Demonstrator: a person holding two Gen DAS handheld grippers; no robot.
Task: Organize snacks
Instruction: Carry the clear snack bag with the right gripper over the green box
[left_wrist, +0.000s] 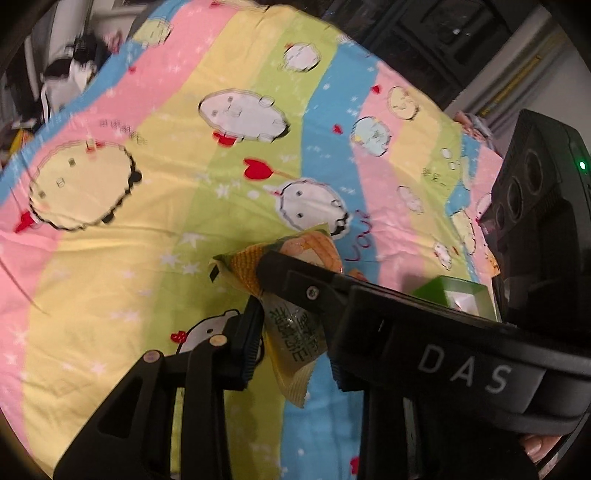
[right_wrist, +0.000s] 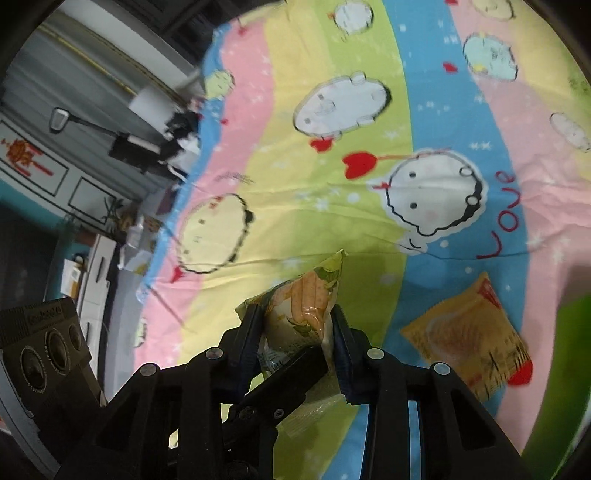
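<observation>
Corn snack packet (right_wrist: 306, 314) is hanging above the striped cartoon bedsheet (right_wrist: 332, 155), both grippers pinching it: right gripper (right_wrist: 299, 332) clamping its upper half, left gripper (left_wrist: 291, 332) clamping the lower; an orange snack packet (right_wrist: 472, 332) is lying on the sheet at 3 o'clock, green box (left_wrist: 458, 299) nearby

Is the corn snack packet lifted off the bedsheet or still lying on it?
Lifted. Both the left gripper and right gripper clamp the corn snack packet above the bedsheet.

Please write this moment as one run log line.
left gripper: shut on corn packet | right gripper: shut on same packet | orange packet: lying on sheet
</observation>
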